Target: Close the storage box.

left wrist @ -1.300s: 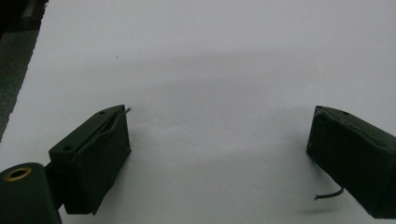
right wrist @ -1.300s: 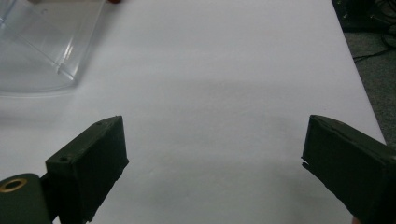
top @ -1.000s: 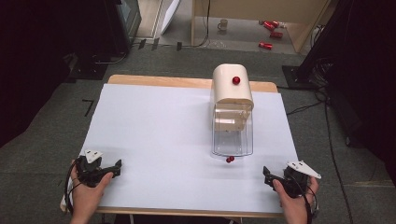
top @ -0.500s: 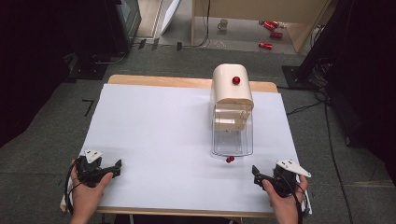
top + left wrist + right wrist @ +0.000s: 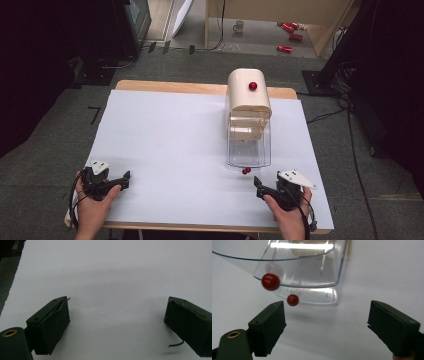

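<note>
At the near right of the table [image 5: 165,130], the right gripper [image 5: 265,187] has been brought in toward the clear bin [image 5: 248,150] from further right, where it was held 1 second ago; its jaws are spread wide and nothing is held in them. This is judged to be an approach to the red knob [image 5: 245,171], which lies just in front of the bin's near wall. In the right gripper view, 2 red balls are seen, the knob [image 5: 270,281] and what is taken for its reflection [image 5: 292,300] in the plastic, both left of the jaw line, so a shift left would be needed before closing. The bin's curved front stands close behind and could be struck. A cream housing [image 5: 248,91] with a red button [image 5: 253,86] is set over the bin's far end. The left gripper [image 5: 115,181] has been kept at the near left, wide open and empty, over bare table [image 5: 112,277].
</note>
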`<state>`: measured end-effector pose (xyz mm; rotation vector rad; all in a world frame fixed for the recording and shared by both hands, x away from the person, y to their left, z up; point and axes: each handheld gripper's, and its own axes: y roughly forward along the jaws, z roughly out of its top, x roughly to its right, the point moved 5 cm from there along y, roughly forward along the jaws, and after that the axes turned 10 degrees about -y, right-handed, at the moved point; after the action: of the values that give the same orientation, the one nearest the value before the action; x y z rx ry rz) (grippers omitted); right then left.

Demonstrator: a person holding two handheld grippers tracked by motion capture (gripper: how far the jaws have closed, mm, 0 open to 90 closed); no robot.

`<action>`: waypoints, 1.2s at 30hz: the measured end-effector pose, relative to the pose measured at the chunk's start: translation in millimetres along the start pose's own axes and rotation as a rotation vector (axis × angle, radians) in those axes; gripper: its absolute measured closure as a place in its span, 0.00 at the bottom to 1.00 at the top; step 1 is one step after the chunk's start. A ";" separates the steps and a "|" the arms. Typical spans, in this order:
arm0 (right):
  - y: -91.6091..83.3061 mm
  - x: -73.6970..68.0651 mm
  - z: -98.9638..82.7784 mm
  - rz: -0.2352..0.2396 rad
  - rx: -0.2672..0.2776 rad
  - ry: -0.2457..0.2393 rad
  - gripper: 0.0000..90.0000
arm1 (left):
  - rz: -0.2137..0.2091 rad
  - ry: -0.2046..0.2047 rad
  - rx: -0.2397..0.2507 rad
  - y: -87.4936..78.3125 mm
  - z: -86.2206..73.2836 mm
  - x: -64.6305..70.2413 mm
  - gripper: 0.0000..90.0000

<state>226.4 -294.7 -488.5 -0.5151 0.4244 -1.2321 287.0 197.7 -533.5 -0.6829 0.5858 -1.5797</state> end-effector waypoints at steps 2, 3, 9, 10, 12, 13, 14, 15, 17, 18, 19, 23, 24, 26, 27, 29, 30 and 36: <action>2.7 -6.9 1.8 -0.004 0.002 -0.010 0.20 | 0.000 0.000 0.000 0.0 0.0 0.0 0.07; 3.7 -9.6 2.8 -0.004 0.004 -0.016 0.20 | 0.000 0.000 0.000 0.0 0.0 0.0 0.07; 5.8 -19.4 7.4 -0.012 0.020 -0.023 0.26 | 0.000 0.001 0.000 0.0 0.0 0.0 0.07; 6.0 -22.8 9.1 -0.015 0.029 -0.020 0.31 | 0.000 0.001 0.001 0.0 0.0 0.0 0.07; 6.1 -24.4 9.4 -0.011 0.030 -0.020 0.32 | 0.000 0.001 0.001 0.0 0.0 0.0 0.07; 6.5 -28.7 10.1 -0.007 0.031 -0.026 0.39 | 0.000 0.001 0.001 0.0 0.0 0.0 0.07; 6.6 -30.0 10.5 -0.007 0.034 -0.029 0.42 | 0.000 0.001 0.001 0.0 -0.1 0.0 0.07; 6.6 -30.0 10.5 -0.007 0.034 -0.029 0.42 | 0.000 0.001 0.001 0.0 -0.1 0.0 0.07; 7.2 -35.1 12.0 0.009 0.039 -0.034 0.53 | 0.000 0.001 0.001 0.0 -0.1 0.0 0.07; 7.6 -36.7 12.2 0.014 0.033 -0.032 0.57 | 0.000 0.001 0.001 0.0 -0.1 0.0 0.07; 8.3 -37.6 12.3 0.020 0.026 -0.037 0.60 | 0.000 0.001 0.001 0.0 -0.1 0.0 0.07; 11.4 -39.7 12.5 0.032 0.007 -0.026 0.67 | 0.000 0.001 0.002 0.0 -0.1 0.0 0.07; 12.1 -39.6 12.9 0.026 0.005 -0.019 0.69 | 0.001 0.001 0.002 0.0 -0.1 0.0 0.07; 13.0 -40.7 13.6 0.022 0.003 -0.025 0.74 | 0.000 0.001 0.002 0.0 -0.1 0.1 0.07; 12.9 -41.2 14.0 0.019 0.007 -0.029 0.76 | 0.001 0.001 0.002 0.0 -0.1 0.0 0.07; 12.7 -43.2 14.3 0.023 0.009 -0.036 0.82 | 0.000 0.001 0.002 0.0 -0.1 0.1 0.07; 12.6 -44.0 14.5 0.021 0.009 -0.041 0.85 | 0.001 0.001 0.002 0.0 -0.1 0.1 0.07; 12.0 -47.2 18.2 0.024 0.005 -0.057 0.89 | 0.000 0.001 0.002 -0.1 -0.1 0.1 0.07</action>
<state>232.7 -243.9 -479.3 -0.5383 0.3780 -1.1920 286.9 197.6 -533.5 -0.6810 0.5849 -1.5800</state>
